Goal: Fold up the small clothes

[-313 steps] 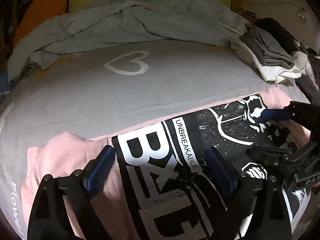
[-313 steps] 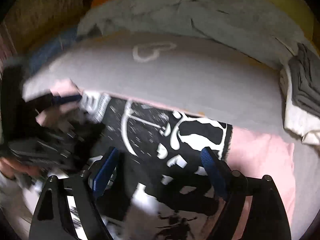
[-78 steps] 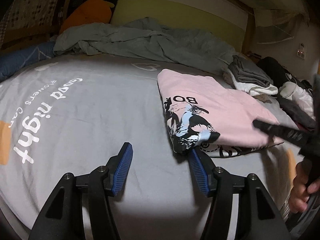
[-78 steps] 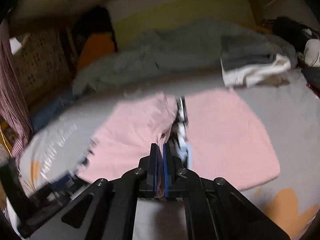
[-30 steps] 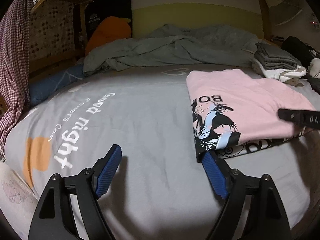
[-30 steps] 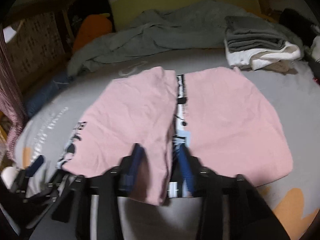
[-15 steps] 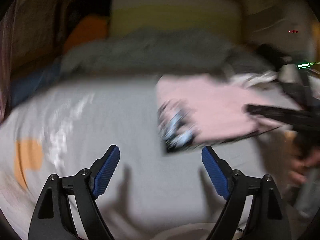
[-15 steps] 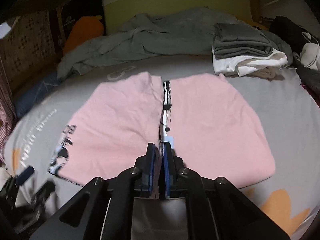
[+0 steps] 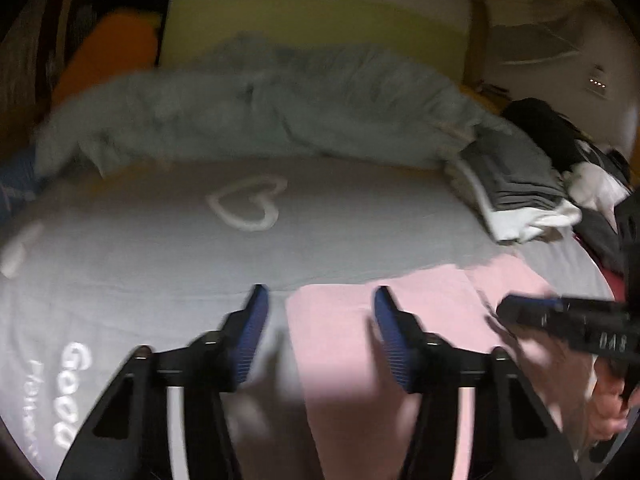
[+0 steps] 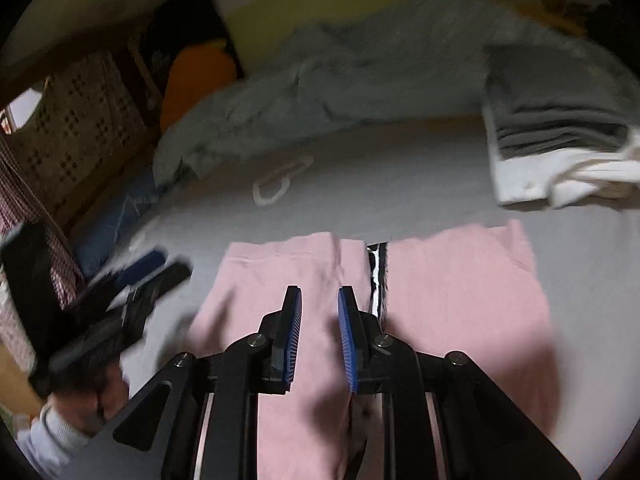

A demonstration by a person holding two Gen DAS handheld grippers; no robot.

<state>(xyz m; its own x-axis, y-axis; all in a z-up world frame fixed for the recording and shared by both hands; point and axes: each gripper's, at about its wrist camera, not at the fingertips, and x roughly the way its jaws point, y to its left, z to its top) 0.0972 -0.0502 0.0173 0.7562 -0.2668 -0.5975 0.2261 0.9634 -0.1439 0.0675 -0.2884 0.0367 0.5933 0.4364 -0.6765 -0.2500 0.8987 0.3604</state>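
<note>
A pink T-shirt (image 10: 460,292) lies on the grey bed sheet with both sides folded in, a strip of black print showing between the two flaps. It also shows in the left wrist view (image 9: 348,344). My left gripper (image 9: 318,312) is open, its fingers straddling the shirt's far left corner just above it. My right gripper (image 10: 319,312) is partly open and empty, over the left flap near the middle seam. The right gripper also shows in the left wrist view (image 9: 520,308). The left gripper also shows in the right wrist view (image 10: 160,268).
A pile of folded grey and white clothes (image 10: 556,148) sits at the far right of the bed. A crumpled grey blanket (image 9: 260,108) lies along the headboard. An orange pillow (image 10: 196,76) is far left. Dark clothes (image 9: 560,136) lie at the right edge.
Both grippers moved forward over the shirt toward its far edge. The right gripper went from shut to partly open. The left gripper shifted right onto the shirt's left corner.
</note>
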